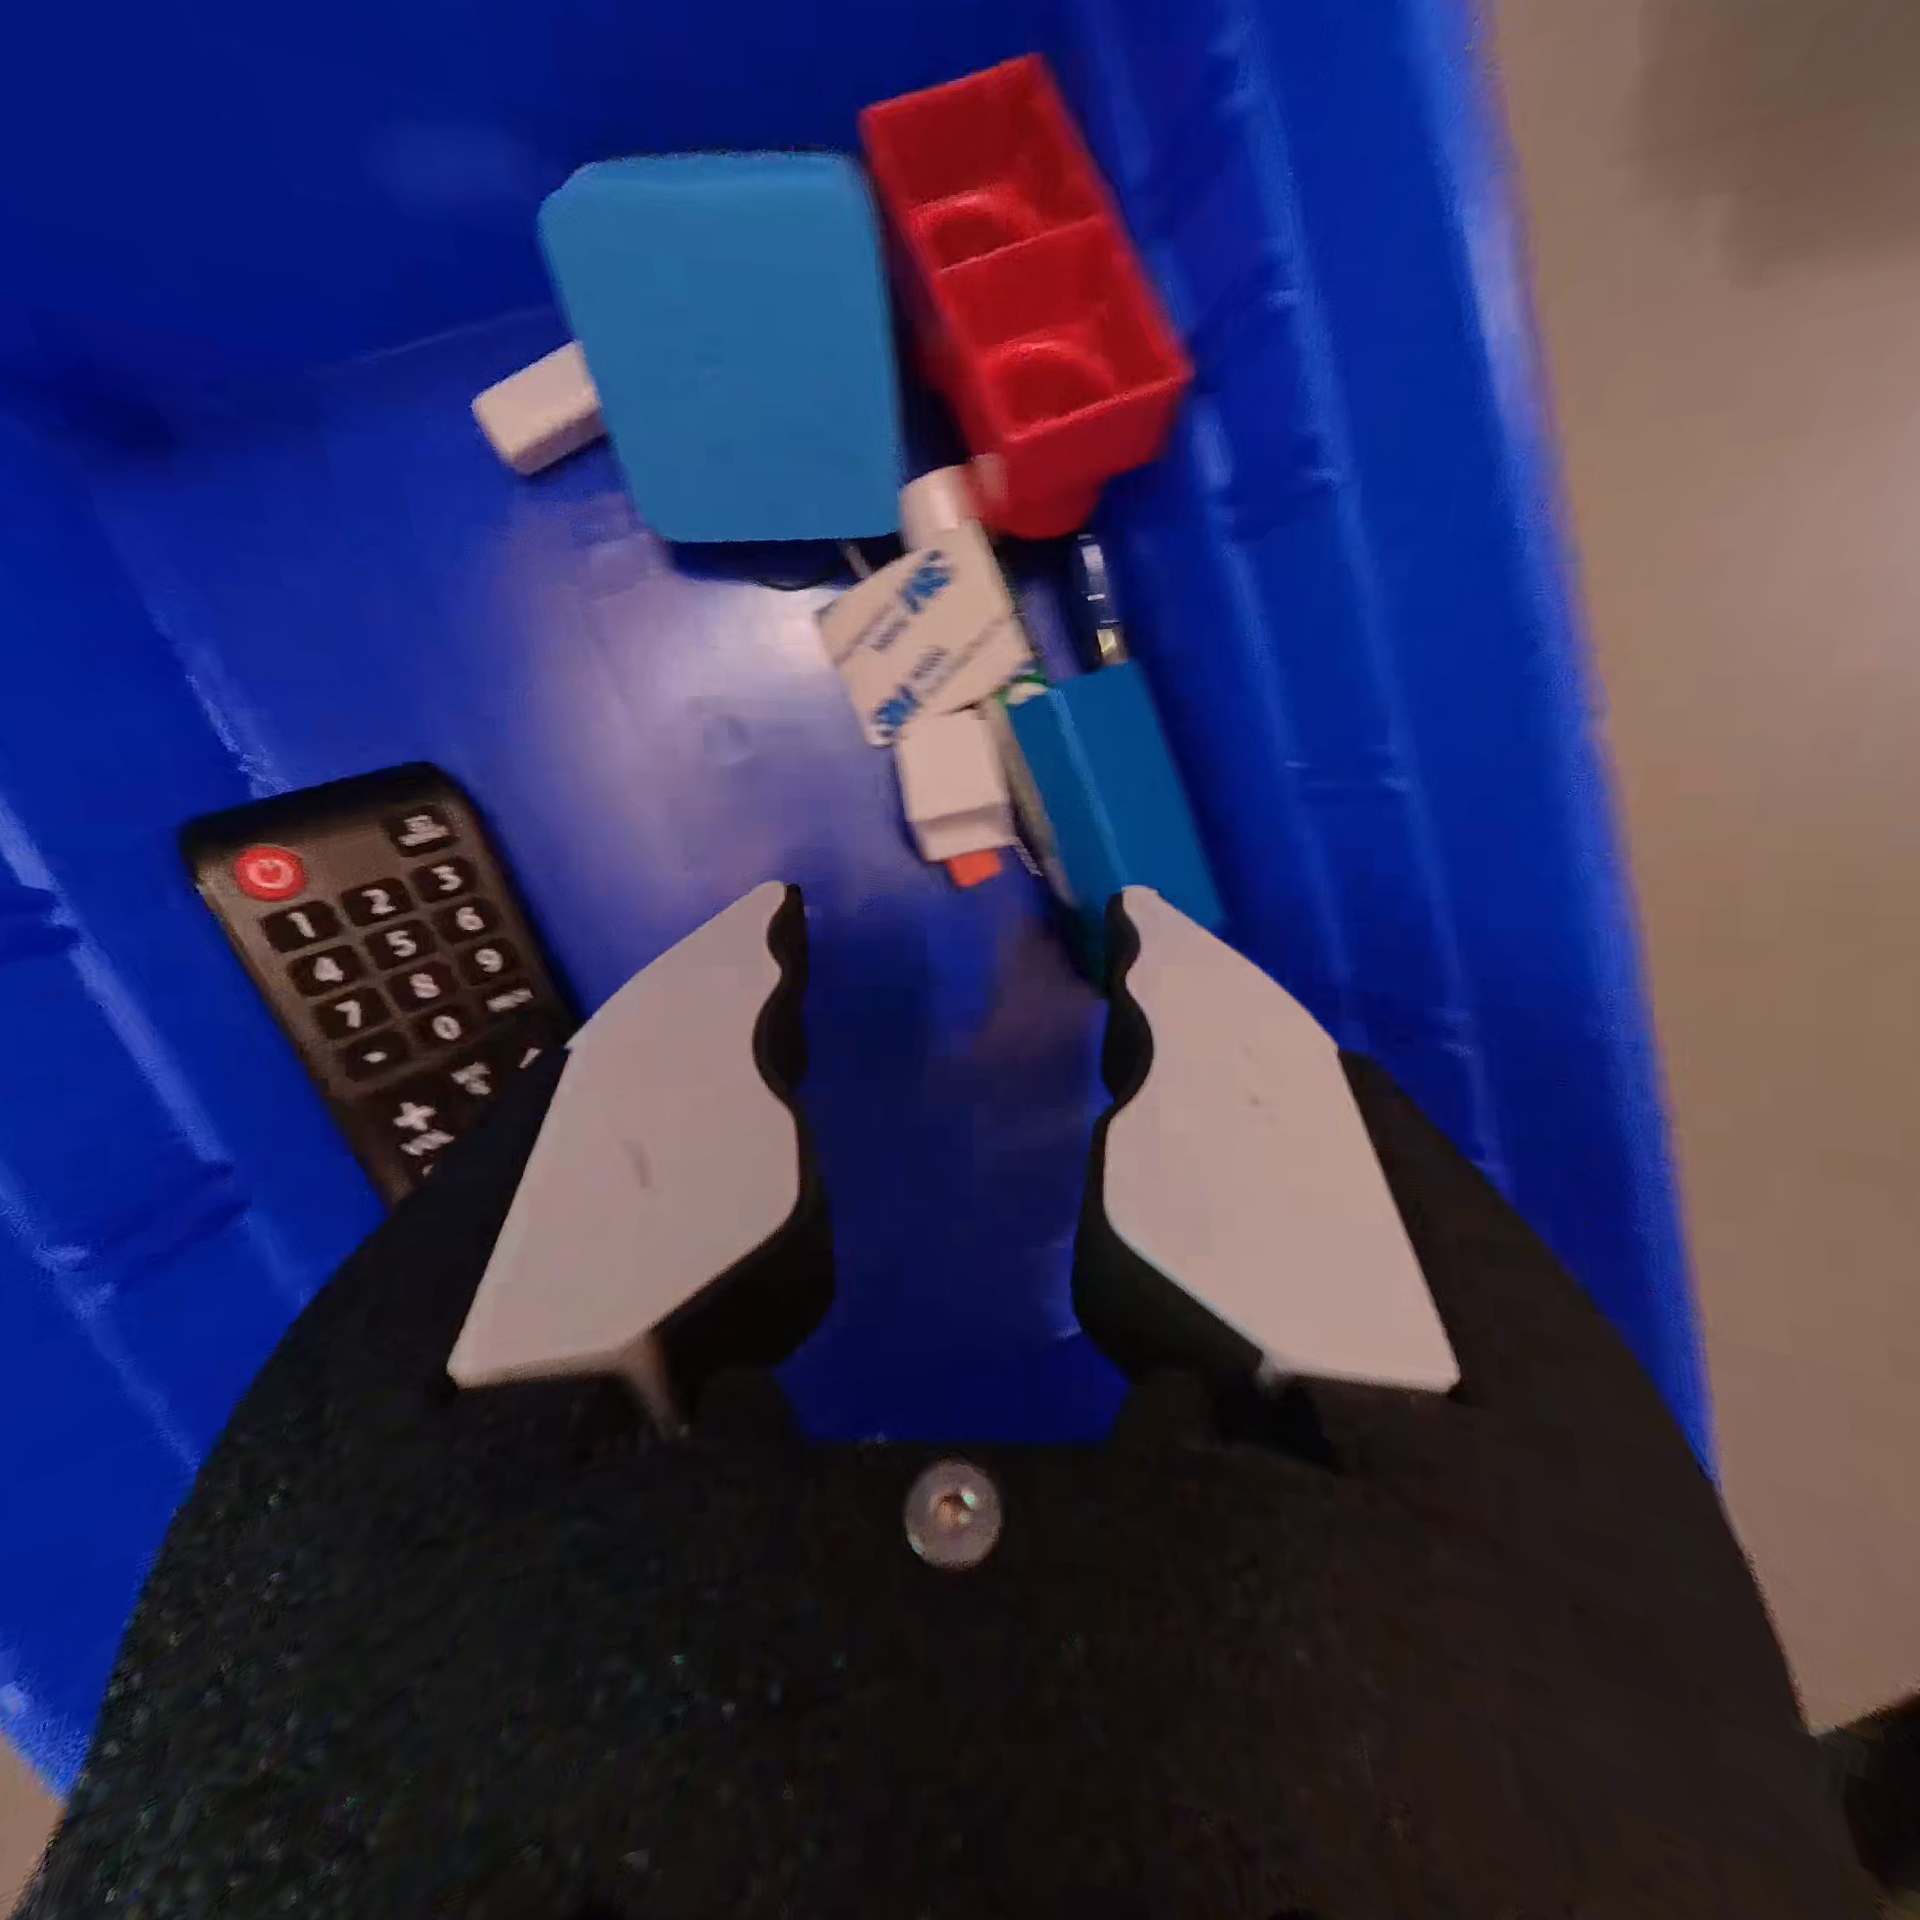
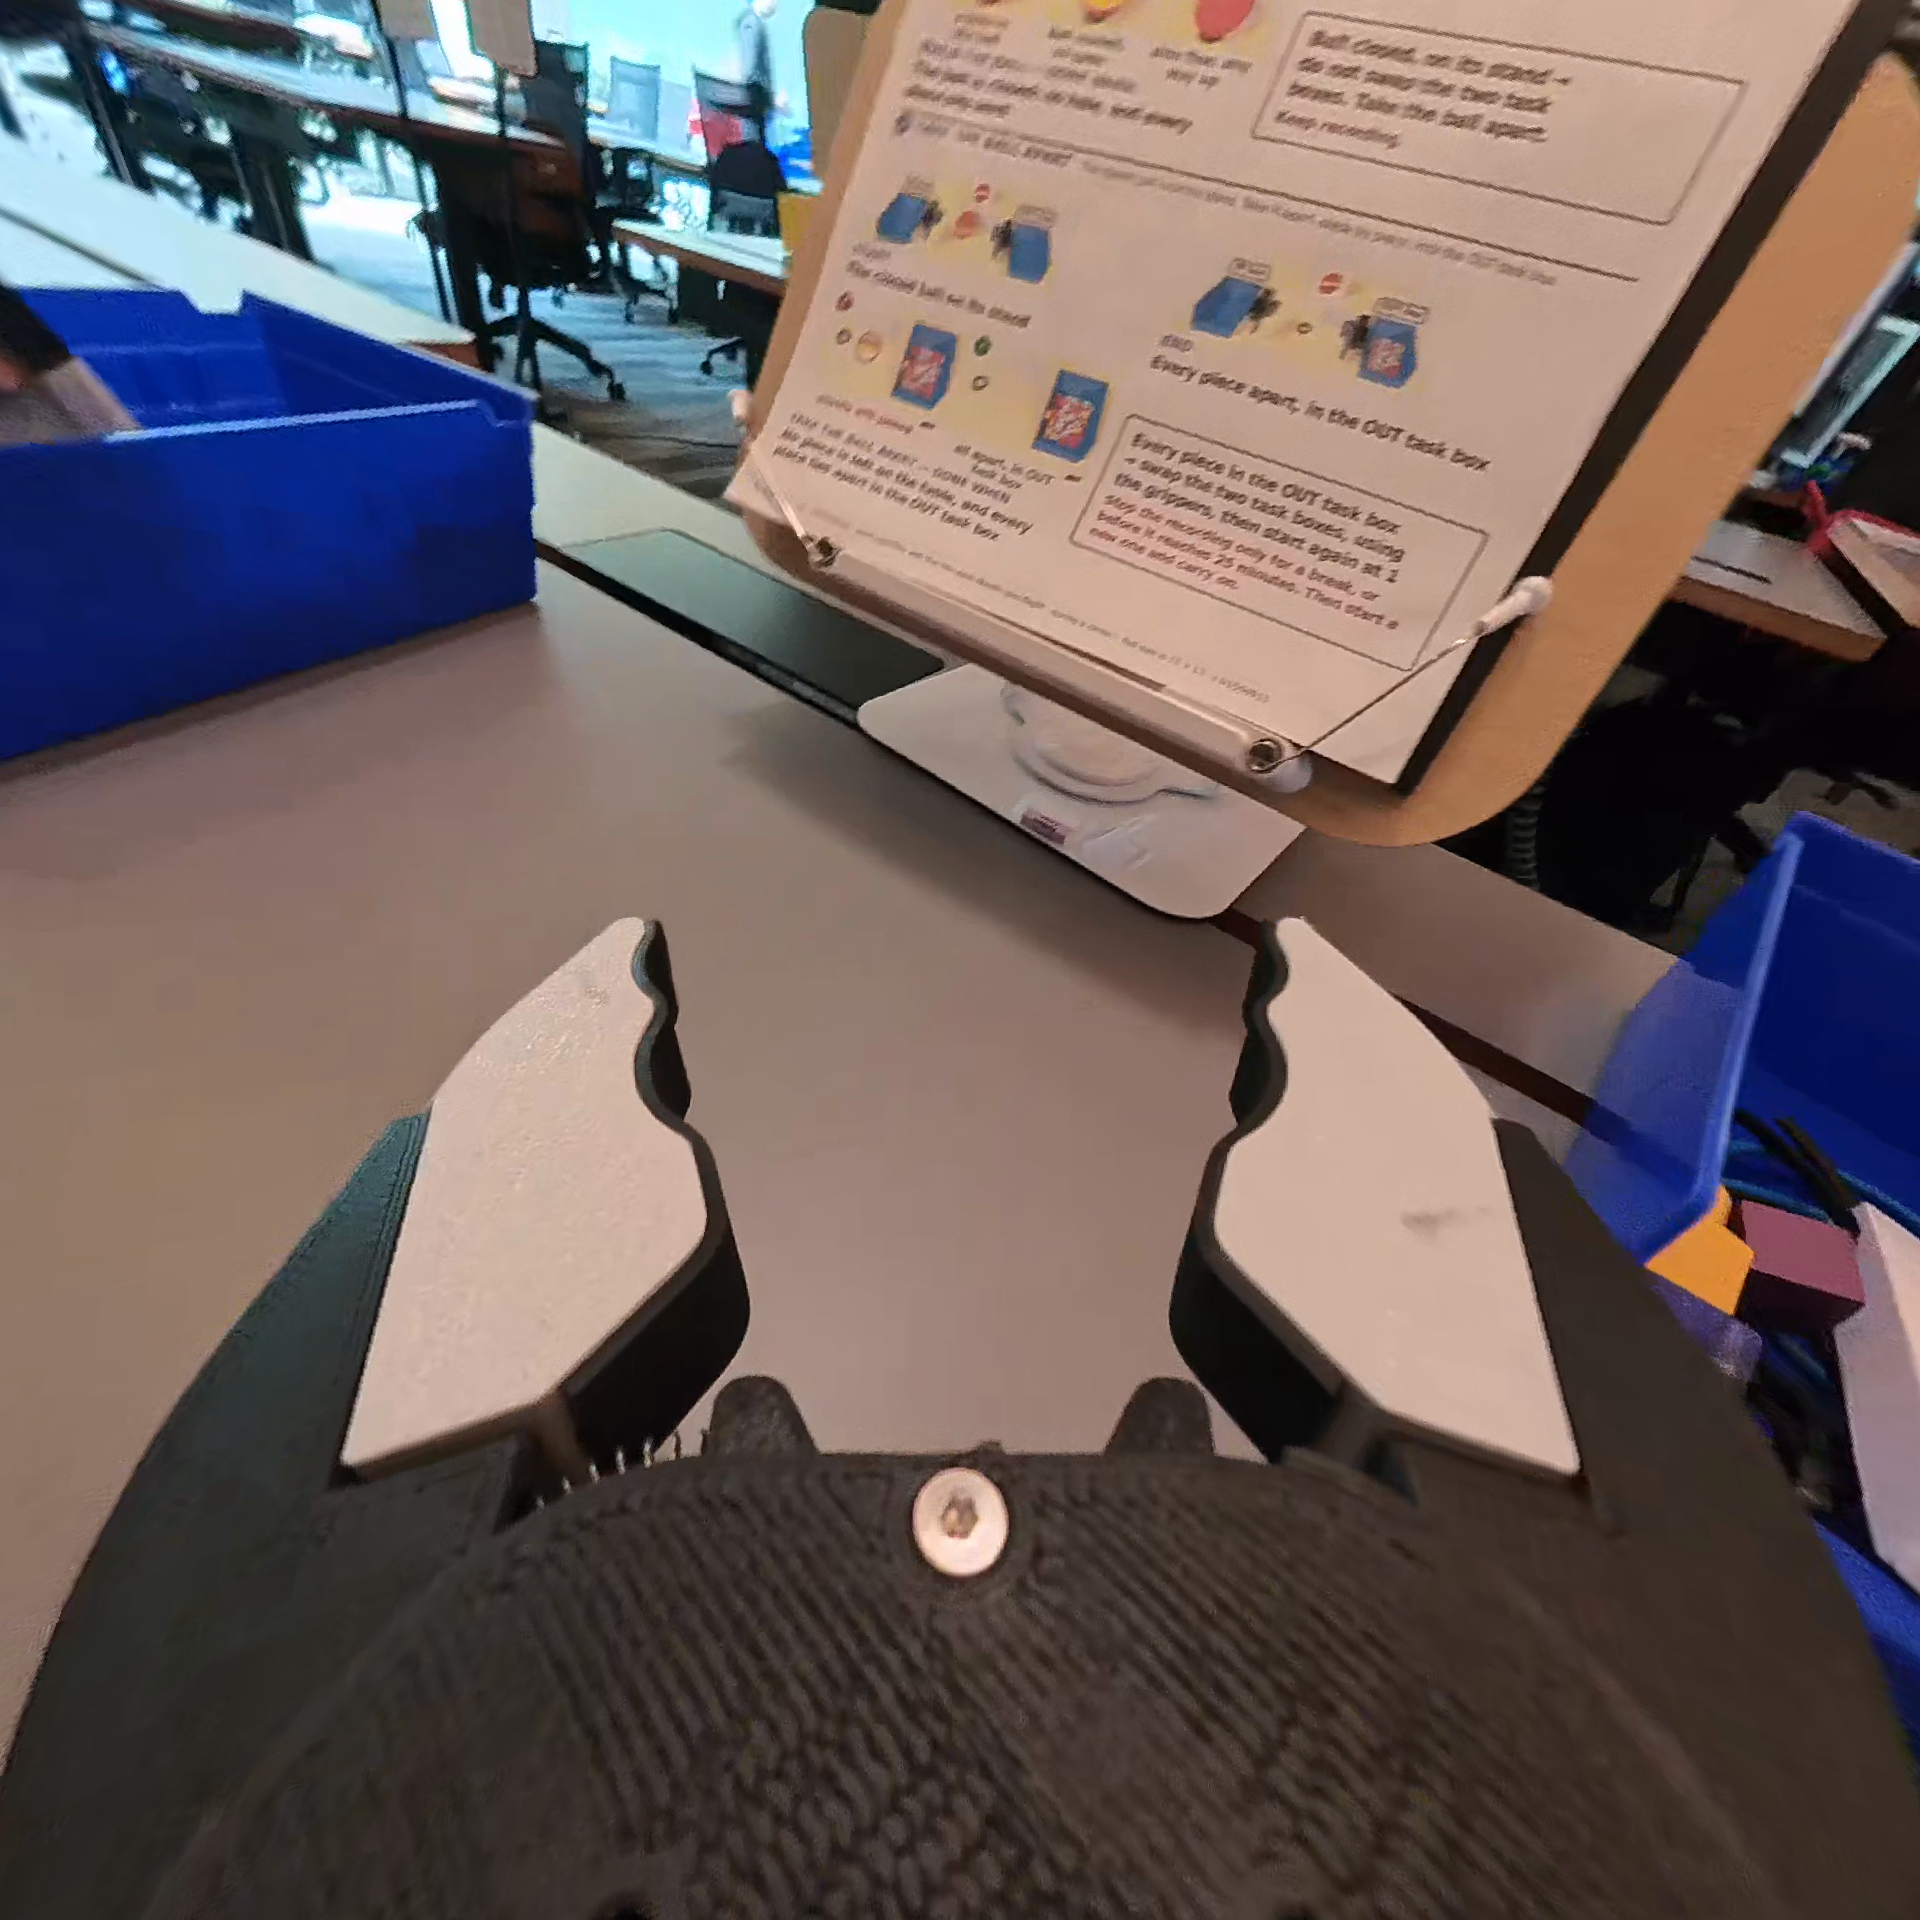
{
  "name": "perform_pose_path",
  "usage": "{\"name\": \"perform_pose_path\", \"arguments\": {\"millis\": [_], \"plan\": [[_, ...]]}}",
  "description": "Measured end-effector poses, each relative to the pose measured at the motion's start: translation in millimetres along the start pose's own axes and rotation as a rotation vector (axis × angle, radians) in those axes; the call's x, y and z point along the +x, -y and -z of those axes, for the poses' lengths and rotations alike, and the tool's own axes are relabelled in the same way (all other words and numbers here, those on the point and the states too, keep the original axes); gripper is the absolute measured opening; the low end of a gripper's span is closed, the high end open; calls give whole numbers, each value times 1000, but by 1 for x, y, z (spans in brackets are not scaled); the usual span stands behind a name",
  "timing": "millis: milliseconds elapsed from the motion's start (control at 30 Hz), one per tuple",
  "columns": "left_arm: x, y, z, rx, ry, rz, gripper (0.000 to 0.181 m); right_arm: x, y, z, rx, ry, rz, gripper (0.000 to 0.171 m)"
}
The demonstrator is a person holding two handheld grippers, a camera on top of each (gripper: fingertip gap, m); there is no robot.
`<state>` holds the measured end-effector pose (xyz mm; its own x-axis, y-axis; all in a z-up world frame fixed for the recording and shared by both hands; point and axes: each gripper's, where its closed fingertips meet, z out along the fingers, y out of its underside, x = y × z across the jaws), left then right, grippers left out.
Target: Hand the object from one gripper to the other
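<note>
remote control point(image 1: 384, 997) flat in blue bin point(image 1: 312, 520), long axis toward camera; both tongs point(image 1: 951, 935) point(image 2: 961, 971) apart, empty

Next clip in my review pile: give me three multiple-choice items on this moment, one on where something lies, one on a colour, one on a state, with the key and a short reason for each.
1. Where does the black remote lie?
A. Inside the blue bin, lower left of the left claw's view
B. On the grey table beside the document stand
C. Between the right claw's fingers

2. What colour is the hollow two-cell block beside the light blue pad?
A. Yellow
B. Red
C. Green

3. What state is the right claw in?
A. Shut on a block
B. Shut on nothing
C. Open and empty

Key:
1 A, the remote rests on the bin floor by its left wall.
2 B, the block is plainly red.
3 C, its fingers stand wide apart with only bare table between them.
</note>
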<state>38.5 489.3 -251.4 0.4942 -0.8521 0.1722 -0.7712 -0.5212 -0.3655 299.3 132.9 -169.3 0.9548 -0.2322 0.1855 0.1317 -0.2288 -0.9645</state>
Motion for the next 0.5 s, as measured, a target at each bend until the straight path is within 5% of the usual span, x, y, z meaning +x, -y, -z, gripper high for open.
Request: {"name": "perform_pose_path", "arguments": {"millis": [500], "plan": [[-10, 11, -34, -56, 2, 30, 42, -5, -35, 10, -23, 57, -84, 97]]}}
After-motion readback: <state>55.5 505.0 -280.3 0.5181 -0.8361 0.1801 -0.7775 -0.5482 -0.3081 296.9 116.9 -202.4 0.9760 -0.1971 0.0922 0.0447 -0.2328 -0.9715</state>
